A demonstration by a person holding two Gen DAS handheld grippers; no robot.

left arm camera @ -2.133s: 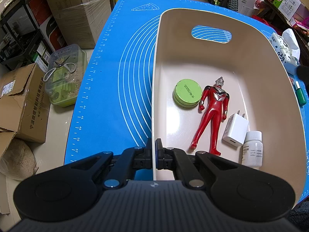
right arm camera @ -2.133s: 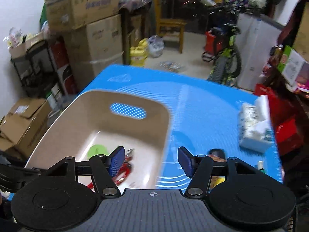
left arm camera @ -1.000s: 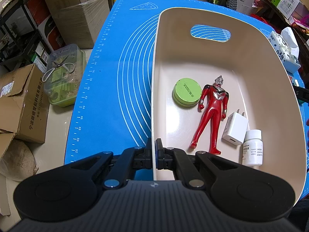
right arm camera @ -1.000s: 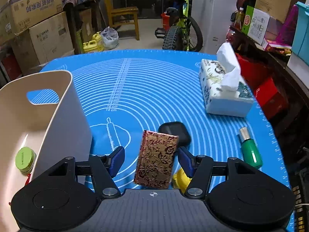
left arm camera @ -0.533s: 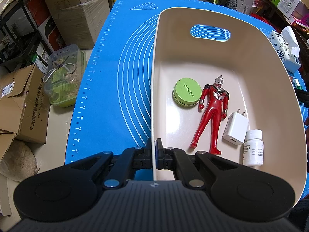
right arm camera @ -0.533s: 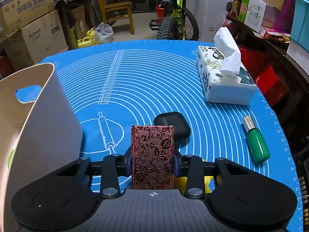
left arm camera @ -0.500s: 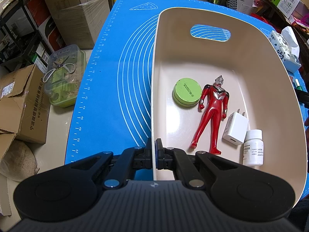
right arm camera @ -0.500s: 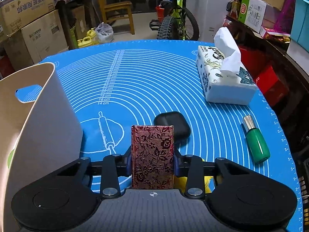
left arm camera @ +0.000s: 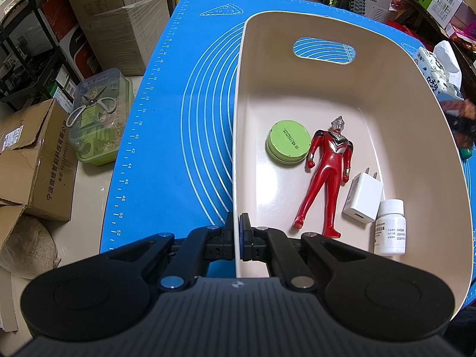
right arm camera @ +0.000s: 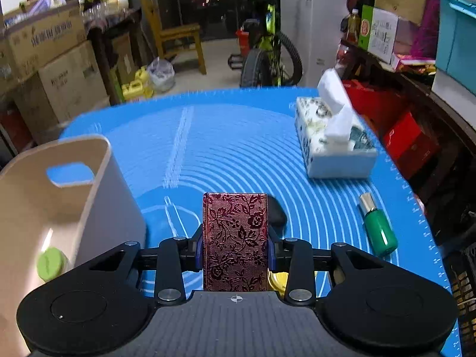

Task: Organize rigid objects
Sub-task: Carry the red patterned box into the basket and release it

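Note:
My left gripper [left arm camera: 237,232] is shut on the near left wall of the cream bin [left arm camera: 238,95]. Inside the bin lie a green round tin [left arm camera: 287,142], a red toy figure [left arm camera: 325,171], a white charger plug [left arm camera: 363,197] and a white pill bottle [left arm camera: 390,227]. My right gripper [right arm camera: 235,251] is shut on a dark red box with a floral pattern [right arm camera: 235,238], held upright just above the blue mat [right arm camera: 238,136]. The cream bin [right arm camera: 98,190] stands to its left. A black case [right arm camera: 276,212] and something yellow [right arm camera: 276,279] lie partly hidden behind the box.
A tissue box [right arm camera: 330,139] and a green bottle [right arm camera: 379,229] lie on the mat's right side. Cardboard boxes [left arm camera: 119,17] and a clear tub with scissors [left arm camera: 98,116] stand on the floor left of the table. A bicycle [right arm camera: 267,50] stands beyond the table.
My right gripper's jaws closed on the floral box, stood it straight and lifted it a little; the view is now tilted up. The left gripper and the bin stayed still.

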